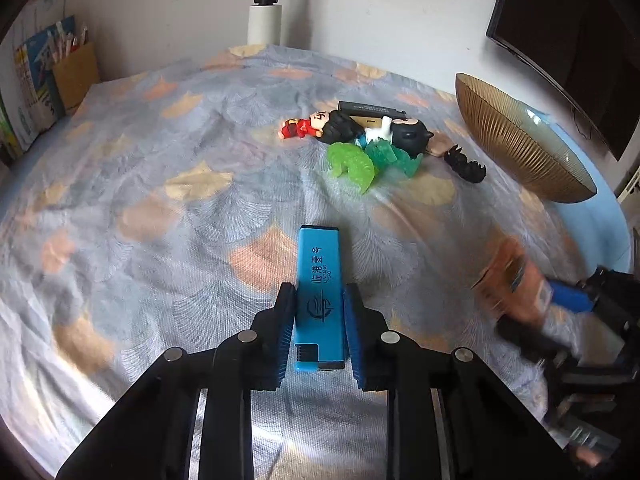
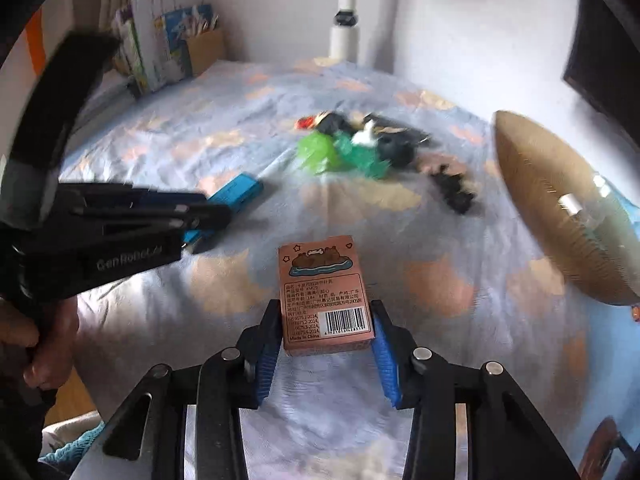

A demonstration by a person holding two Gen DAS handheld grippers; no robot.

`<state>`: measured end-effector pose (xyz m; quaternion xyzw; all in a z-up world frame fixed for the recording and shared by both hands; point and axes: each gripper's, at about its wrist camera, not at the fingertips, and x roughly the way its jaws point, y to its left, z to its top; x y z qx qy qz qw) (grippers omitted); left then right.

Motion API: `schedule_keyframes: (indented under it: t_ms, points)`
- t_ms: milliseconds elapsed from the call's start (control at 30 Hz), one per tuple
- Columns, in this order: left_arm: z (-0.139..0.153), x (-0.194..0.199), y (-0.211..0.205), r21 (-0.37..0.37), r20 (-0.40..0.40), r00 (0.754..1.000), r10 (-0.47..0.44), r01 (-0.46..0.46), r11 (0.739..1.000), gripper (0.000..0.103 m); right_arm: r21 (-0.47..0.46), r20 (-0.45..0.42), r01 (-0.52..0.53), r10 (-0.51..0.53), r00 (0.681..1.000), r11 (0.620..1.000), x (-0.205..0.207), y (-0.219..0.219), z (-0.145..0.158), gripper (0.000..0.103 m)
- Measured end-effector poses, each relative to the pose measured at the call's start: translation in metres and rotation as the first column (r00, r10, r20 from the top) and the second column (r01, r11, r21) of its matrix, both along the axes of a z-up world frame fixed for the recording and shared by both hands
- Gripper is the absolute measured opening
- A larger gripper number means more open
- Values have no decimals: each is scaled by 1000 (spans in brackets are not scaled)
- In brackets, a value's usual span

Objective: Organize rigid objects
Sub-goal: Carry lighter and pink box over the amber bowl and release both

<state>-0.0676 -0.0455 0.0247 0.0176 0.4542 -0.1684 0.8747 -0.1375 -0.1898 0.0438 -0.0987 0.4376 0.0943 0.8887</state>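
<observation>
**Holding two things, ready to sort**

Gripping the blue lighter, the left gripper squeezes its sides tight so it won't slip. The right gripper pinches a pink card box the same way. Ahead, small toys lie piled on the cloth-covered table. The gold bowl sits at the right, probably their new home.

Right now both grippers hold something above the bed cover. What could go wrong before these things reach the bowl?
1. The left gripper pinches only the rear part of the blue lighter; it might pivot or slip out.
2. The right gripper holds the pink box near its bottom edge, so it may tilt.
3. The bowl sits tilted on the soft cover; dropping things in could tip it.
</observation>
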Motion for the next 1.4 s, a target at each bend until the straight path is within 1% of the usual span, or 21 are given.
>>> schedule_keyframes:
  t_ms: [100, 133, 200, 233, 300, 400, 500, 600, 733, 800, 900, 933, 1000, 1033, 1067, 1133, 1167, 1233, 1300, 1333, 1400]
  points:
    - [0, -4, -4, 35, 18, 1000, -12, 11, 999, 23, 3, 1, 37, -37, 999, 999, 0, -14, 3, 42]
    - [0, -5, -5, 42, 21, 1000, -16, 15, 999, 25, 3, -6, 44, -44, 999, 999, 0, -19, 2, 42]
    - [-1, -6, -5, 47, 17, 1000, -2, 1, 999, 25, -15, -1, 43, -43, 999, 999, -1, -24, -1, 42]
    - [0, -4, -5, 44, 7, 1000, 7, -7, 999, 25, -28, 13, 38, -37, 999, 999, -4, -26, -2, 42]
    - [0, -1, -6, 32, 1, 1000, 8, -8, 999, 21, 3, 13, 31, -31, 999, 1000, -8, -35, -3, 42]
    - [2, -6, -8, 15, 31, 999, -16, 16, 1000, 21, 19, 20, 52, -52, 998, 998, -8, -44, -1, 42]
    - [11, -11, -7, -31, 59, 998, -28, 30, 999, 21, 10, 44, 63, -63, 997, 998, -10, -49, 6, 42]
    - [26, -16, -7, -74, 99, 994, -56, 63, 995, 21, 15, 79, 74, -75, 994, 997, -14, -54, 20, 41]
    - [57, -14, -19, -142, 147, 985, -91, 112, 984, 21, -8, 161, 102, -100, 982, 995, -20, -67, 48, 41]
    - [77, -11, -35, -151, 188, 975, -122, 151, 977, 21, 13, 199, 134, -134, 971, 991, -23, -82, 67, 41]
    - [105, -6, -70, -148, 238, 947, -214, 253, 956, 21, 17, 238, 216, -214, 947, 976, -21, -111, 93, 41]
    - [116, -4, -88, -142, 265, 932, -248, 293, 946, 21, 8, 244, 247, -242, 939, 969, -19, -120, 99, 42]
    - [129, -1, -115, -131, 299, 907, -295, 346, 929, 21, -64, 258, 328, -302, 918, 942, -13, -135, 109, 41]
    - [133, 1, -130, -126, 307, 898, -315, 366, 922, 21, -107, 268, 366, -328, 906, 925, -10, -142, 112, 41]
    - [135, 4, -143, -121, 306, 893, -329, 379, 917, 21, -129, 269, 394, -351, 897, 910, -6, -150, 115, 41]
    - [129, 15, -167, -112, 276, 890, -363, 405, 907, 21, -101, 245, 425, -391, 887, 900, 1, -168, 119, 41]
    - [120, 21, -178, -119, 242, 891, -384, 420, 900, 21, -73, 224, 435, -410, 884, 897, 5, -179, 121, 41]
    - [100, 28, -188, -139, 192, 896, -400, 428, 893, 21, -35, 179, 448, -436, 882, 893, 14, -195, 117, 41]
    - [86, 32, -196, -122, 169, 901, -399, 421, 899, 21, -8, 133, 444, -439, 888, 896, 19, -207, 107, 42]
    - [84, 35, -200, -106, 170, 903, -395, 415, 904, 21, 15, 99, 440, -439, 893, 898, 22, -214, 101, 41]
    - [85, 38, -205, -97, 174, 901, -398, 418, 903, 21, 50, 45, 437, -439, 897, 898, 27, -224, 91, 41]
